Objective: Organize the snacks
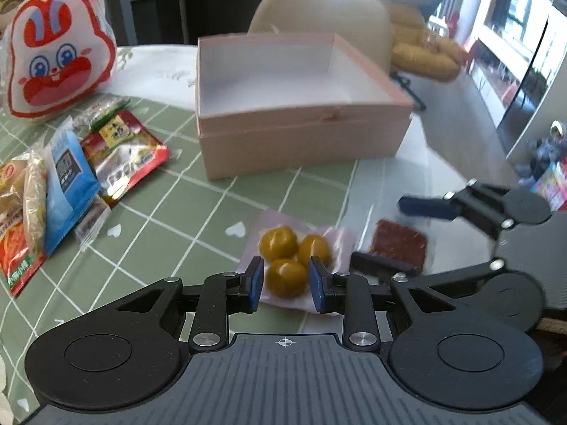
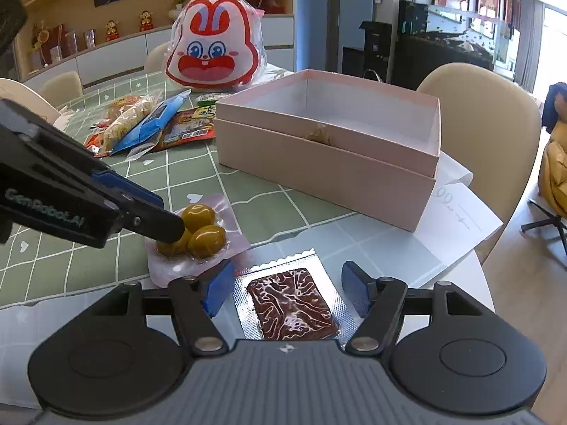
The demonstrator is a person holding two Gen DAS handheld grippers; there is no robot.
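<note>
A clear pack of three yellow-green balls (image 1: 283, 258) (image 2: 198, 233) lies on the green checked tablecloth. My left gripper (image 1: 287, 285) is low over its near end and stands open, with a blue pad on each side of the nearest ball. To the right lies a sealed pack with a dark red-brown slab (image 2: 290, 304) (image 1: 398, 244). My right gripper (image 2: 287, 292) (image 1: 379, 230) is open wide around it, both pads clear of the foil. An open pink box (image 1: 301, 141) (image 2: 319, 166), empty inside, stands behind both packs.
A pile of several snack packets (image 1: 71, 177) (image 2: 156, 124) lies at the left, with a rabbit-face bag (image 1: 60, 60) (image 2: 216, 49) behind it. A white paper (image 2: 460, 219) lies at the table's right edge. A beige chair (image 2: 478, 106) stands beyond the box.
</note>
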